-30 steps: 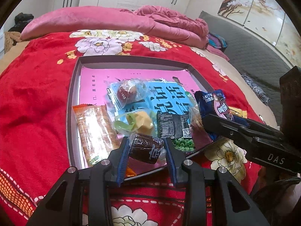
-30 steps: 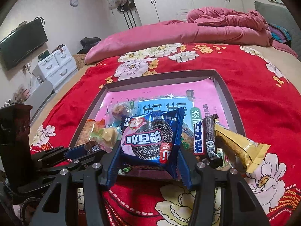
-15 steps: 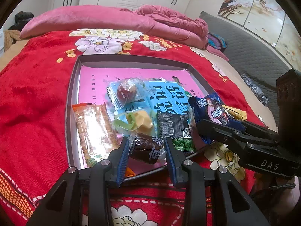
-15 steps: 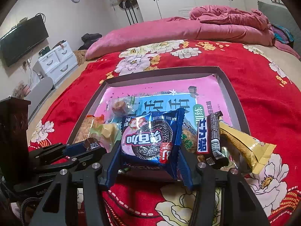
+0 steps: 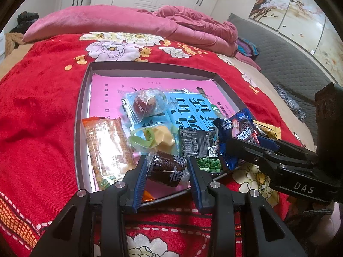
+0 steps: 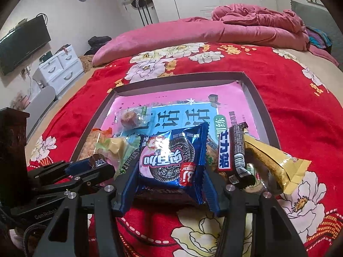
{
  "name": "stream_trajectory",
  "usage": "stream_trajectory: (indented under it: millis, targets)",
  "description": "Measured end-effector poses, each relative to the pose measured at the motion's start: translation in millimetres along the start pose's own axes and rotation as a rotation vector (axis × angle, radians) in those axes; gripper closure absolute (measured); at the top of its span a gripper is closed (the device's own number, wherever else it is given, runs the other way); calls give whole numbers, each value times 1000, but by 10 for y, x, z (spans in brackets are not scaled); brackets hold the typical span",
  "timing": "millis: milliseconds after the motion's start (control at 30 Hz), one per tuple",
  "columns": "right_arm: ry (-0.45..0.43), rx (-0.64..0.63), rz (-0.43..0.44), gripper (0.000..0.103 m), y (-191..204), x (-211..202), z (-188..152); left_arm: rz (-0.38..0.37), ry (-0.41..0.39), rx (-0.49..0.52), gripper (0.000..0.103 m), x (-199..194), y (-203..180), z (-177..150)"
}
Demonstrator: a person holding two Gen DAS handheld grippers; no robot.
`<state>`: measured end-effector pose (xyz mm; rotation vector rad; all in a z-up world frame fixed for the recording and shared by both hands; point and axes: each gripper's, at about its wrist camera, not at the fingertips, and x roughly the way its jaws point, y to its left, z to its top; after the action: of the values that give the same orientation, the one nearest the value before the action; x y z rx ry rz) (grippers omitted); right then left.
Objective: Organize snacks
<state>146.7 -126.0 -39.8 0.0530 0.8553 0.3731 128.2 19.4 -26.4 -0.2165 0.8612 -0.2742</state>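
Observation:
A shallow grey tray [image 5: 82,98] with a pink and blue liner lies on the red flowered bedspread; it also shows in the right wrist view [image 6: 259,98]. My left gripper [image 5: 168,167] is shut on a dark brown wrapped snack [image 5: 167,168] over the tray's near edge. My right gripper [image 6: 169,167] is shut on a blue Oreo packet [image 6: 171,156], held over the tray's near right corner; the packet also shows in the left wrist view [image 5: 238,132]. In the tray lie an orange wafer pack [image 5: 107,147], a red date in clear wrap [image 5: 143,105], a yellow-green candy [image 5: 152,138] and a black pea packet [image 5: 199,147].
A black chocolate bar [image 6: 233,152] and a gold packet [image 6: 276,165] lie at the tray's near right corner. A pink quilt [image 5: 128,21] is piled at the far end of the bed. White drawers [image 6: 60,68] stand at the left of the room.
My right gripper with the Oreo packet has moved a little left and forward over the tray corner. My left gripper keeps the brown snack in much the same place.

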Motion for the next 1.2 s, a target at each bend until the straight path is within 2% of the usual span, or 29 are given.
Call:
stream_trajectory:
  millis: [333, 400, 633, 700, 800, 933, 1200]
  targets:
    - [-31, -3, -11, 47, 4, -123, 6, -2, -3, -18, 61, -9, 43, 18]
    - [-38, 0, -12, 46, -6, -161, 3, 1, -5, -19, 52, -18, 42, 21]
    - [-62, 16, -28, 42, -60, -262, 11, -13, -8, -33, 47, -52, 48, 27]
    - [-71, 18, -41, 40, -66, -299, 5, -26, -14, -41, 39, -84, 52, 42]
    - [-95, 18, -62, 38, -78, -370, -1, -36, -44, -40, 31, -178, 24, 61]
    - [-133, 18, -84, 33, -85, -484, 7, -38, -73, -48, 29, -285, 19, 72]
    - [-176, -13, -105, 27, -32, -732, -30, -10, -74, -63, 27, -439, -24, -25]
